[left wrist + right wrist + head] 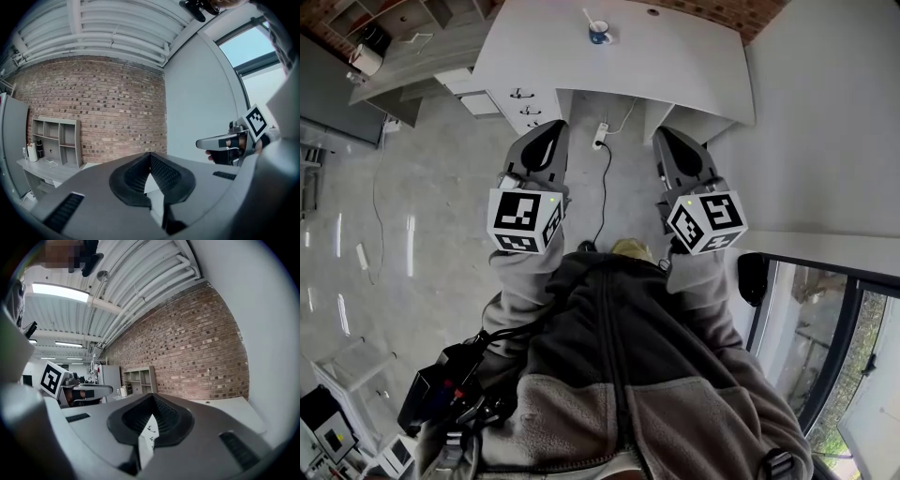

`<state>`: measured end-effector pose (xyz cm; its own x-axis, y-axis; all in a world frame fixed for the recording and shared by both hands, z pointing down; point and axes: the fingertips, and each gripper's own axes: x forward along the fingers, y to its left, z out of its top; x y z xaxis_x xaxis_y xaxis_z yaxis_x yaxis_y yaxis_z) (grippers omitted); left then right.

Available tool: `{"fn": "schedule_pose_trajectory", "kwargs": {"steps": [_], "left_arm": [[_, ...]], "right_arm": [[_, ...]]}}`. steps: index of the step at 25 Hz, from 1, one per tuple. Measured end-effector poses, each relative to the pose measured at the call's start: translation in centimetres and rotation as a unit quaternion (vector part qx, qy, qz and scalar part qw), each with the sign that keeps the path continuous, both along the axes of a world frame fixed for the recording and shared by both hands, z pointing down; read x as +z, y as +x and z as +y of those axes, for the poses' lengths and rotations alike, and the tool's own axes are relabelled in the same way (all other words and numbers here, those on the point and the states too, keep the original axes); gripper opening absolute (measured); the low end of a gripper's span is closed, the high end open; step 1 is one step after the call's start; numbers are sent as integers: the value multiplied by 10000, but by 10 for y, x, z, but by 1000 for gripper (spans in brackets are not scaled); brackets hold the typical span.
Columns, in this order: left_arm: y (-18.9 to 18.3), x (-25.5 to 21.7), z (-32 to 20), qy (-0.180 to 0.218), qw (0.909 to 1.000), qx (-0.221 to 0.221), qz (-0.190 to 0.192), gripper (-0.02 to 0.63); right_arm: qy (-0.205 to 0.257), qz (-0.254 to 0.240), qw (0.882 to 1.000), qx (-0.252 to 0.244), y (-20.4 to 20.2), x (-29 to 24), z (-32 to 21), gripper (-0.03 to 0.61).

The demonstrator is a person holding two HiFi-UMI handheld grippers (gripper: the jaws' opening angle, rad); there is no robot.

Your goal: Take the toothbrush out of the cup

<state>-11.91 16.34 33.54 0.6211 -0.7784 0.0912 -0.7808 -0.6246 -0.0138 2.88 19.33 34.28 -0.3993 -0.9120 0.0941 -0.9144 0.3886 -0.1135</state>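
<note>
A small blue cup (599, 36) stands on the white desk (684, 58) far ahead, with a white toothbrush (590, 18) leaning out of it to the left. Both grippers are held close to the person's body, well short of the desk. My left gripper (551, 133) and my right gripper (668, 138) point toward the desk, jaws together and holding nothing. The left gripper view shows shut jaws (150, 158) and the right gripper (233, 140) off to the side. In the right gripper view the jaws (151, 400) are also shut. Neither gripper view shows the cup.
A white drawer unit (523, 105) sits under the desk's left side. A power strip (600, 137) with a black cable lies on the floor between the grippers. Grey shelving (394, 52) stands far left, and a plain wall and window (825, 337) are at right.
</note>
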Motion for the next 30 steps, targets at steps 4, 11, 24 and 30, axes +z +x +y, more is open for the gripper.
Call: {"fn": "schedule_pose_trajectory", "kwargs": {"steps": [4, 11, 24, 30], "left_arm": [[-11, 7, -5, -79, 9999, -55, 64, 3], [-11, 20, -32, -195, 9995, -216, 127, 3], [17, -8, -175, 113, 9976, -679, 8, 3], [52, -11, -253, 23, 9968, -793, 8, 3]], "right_arm": [[-104, 74, 9999, -23, -8, 6, -3, -6], [-155, 198, 9994, -230, -7, 14, -35, -6], [94, 33, 9982, -597, 29, -6, -196, -6], [179, -199, 9976, -631, 65, -11, -274, -6]]}}
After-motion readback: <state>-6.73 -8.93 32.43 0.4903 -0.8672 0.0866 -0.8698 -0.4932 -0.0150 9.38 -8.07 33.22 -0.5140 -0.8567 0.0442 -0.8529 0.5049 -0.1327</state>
